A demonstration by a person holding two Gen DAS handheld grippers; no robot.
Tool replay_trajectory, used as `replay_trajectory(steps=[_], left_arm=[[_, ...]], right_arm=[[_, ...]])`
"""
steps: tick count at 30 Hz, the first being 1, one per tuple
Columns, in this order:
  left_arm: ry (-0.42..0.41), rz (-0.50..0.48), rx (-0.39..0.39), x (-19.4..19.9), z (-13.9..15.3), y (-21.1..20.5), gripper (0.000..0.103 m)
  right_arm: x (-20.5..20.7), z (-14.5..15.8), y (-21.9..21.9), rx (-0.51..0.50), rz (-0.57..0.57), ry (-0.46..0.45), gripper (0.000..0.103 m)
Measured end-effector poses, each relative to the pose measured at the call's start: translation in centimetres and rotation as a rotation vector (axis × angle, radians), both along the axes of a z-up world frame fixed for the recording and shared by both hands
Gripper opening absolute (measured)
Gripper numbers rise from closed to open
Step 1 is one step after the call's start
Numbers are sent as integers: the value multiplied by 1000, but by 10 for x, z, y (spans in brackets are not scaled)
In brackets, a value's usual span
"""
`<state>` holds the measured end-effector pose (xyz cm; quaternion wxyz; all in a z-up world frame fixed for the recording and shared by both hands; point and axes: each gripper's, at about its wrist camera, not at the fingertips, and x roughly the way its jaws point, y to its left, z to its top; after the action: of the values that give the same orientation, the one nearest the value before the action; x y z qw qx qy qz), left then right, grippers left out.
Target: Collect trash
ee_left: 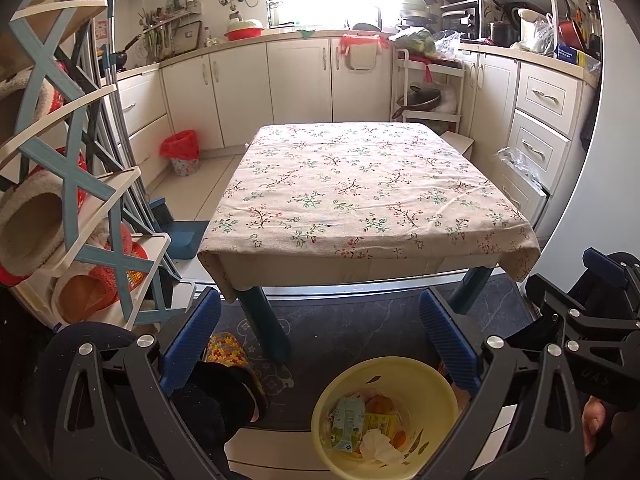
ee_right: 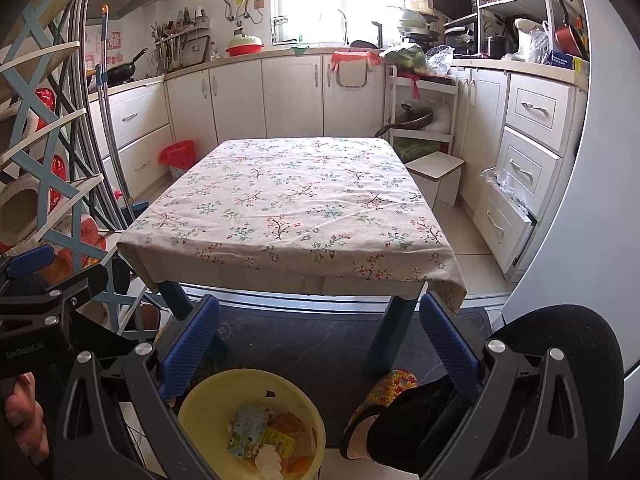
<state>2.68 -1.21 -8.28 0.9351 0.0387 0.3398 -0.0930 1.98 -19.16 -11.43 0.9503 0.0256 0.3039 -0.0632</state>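
Observation:
A yellow bin (ee_left: 384, 412) (ee_right: 250, 424) stands on the floor in front of the low table (ee_left: 360, 184) (ee_right: 288, 204), holding trash (ee_left: 364, 428) (ee_right: 264, 436): a green carton, a yellow wrapper, crumpled tissue and orange peel. The flowered tablecloth carries nothing. My left gripper (ee_left: 320, 340) hovers above the bin's left side, open with nothing between its blue fingers (ee_left: 192, 336). My right gripper (ee_right: 320, 340) hangs over the bin's right side, also open with nothing in it. Each gripper shows at the edge of the other's view, held by a hand.
A slipper rack (ee_left: 80, 200) stands at the left. Feet in crocheted slippers (ee_left: 228, 352) (ee_right: 392, 388) rest on the dark mat. Farther back are a red-lined bin (ee_left: 182, 152), white cabinets (ee_left: 296, 76), a trolley with a wok (ee_left: 424, 96) and a small stool (ee_right: 436, 176).

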Motion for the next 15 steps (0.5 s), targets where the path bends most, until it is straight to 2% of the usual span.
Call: replay_trajectory(steps=[15], left_arm=[[1,-3,3,-1,0,0,95]], right_arm=[[0,0,0,1,0,0,96]])
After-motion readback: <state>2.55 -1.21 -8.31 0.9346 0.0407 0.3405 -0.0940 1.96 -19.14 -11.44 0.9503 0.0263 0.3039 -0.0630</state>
